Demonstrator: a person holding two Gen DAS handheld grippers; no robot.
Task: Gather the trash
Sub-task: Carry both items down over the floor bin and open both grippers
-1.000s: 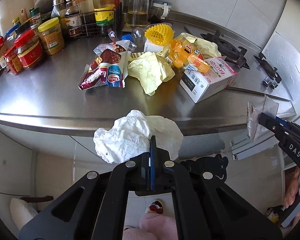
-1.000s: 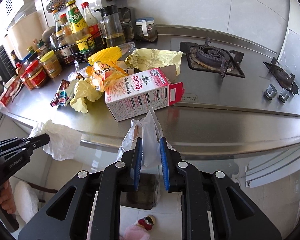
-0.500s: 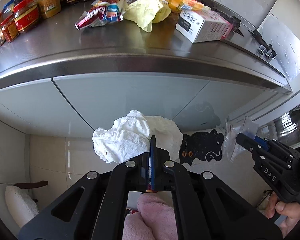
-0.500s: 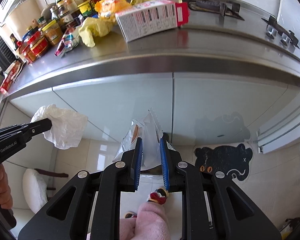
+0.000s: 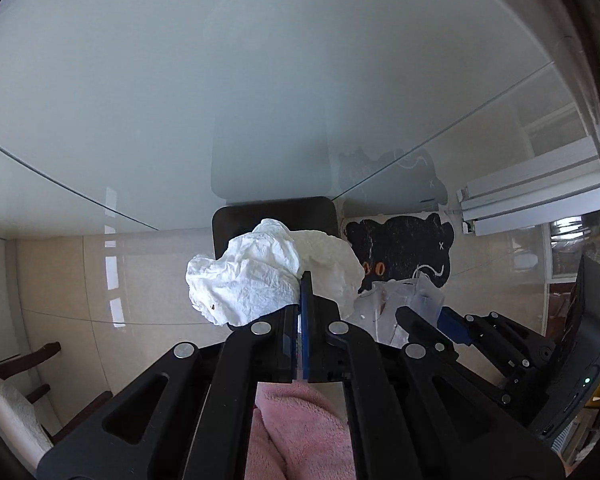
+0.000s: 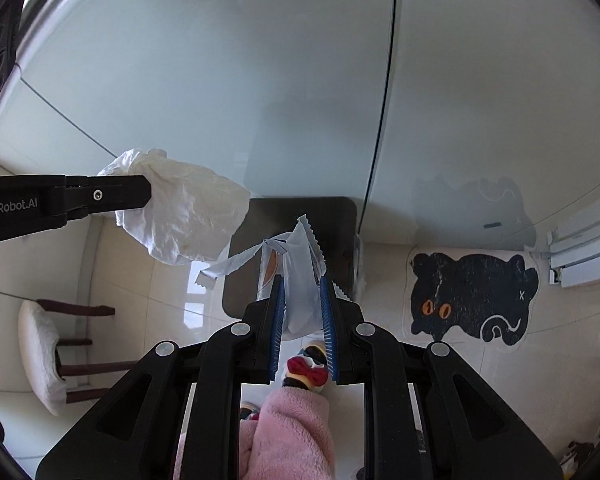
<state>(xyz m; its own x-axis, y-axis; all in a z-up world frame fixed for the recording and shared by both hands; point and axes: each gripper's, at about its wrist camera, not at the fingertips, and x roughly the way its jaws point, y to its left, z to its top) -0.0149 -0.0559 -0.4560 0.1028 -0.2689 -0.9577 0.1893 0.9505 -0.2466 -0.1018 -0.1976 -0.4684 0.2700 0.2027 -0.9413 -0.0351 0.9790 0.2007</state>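
My left gripper (image 5: pixel 303 276) is shut on a crumpled white tissue (image 5: pixel 256 280), which bulges up and to the left of its tips. From the right wrist view the same gripper (image 6: pixel 146 196) and tissue (image 6: pixel 188 212) enter from the left. My right gripper (image 6: pixel 300 280) is shut on a torn clear plastic wrapper (image 6: pixel 300 264) with serrated edges; in the left wrist view that wrapper (image 5: pixel 400 300) hangs at the right gripper's (image 5: pixel 404 312) tips. Both point steeply down over a dark square bin (image 6: pixel 332 220) standing on the floor against the cabinet front, also seen as the bin (image 5: pixel 324 212) behind the tissue.
Pale glossy cabinet doors (image 6: pixel 260 80) fill the upper view. A black cat-shaped mat (image 6: pixel 472 292) lies on the tiled floor right of the bin. A chair with a white cushion (image 6: pixel 40 344) stands at left. A pink fleecy leg (image 6: pixel 288 432) and a slipper (image 6: pixel 308 372) show below.
Both grippers have dropped from countertop height to below the counter edge and tilted downward. The counter with its trash has left view; the bin and floor now lie ahead. Both holds are unchanged.
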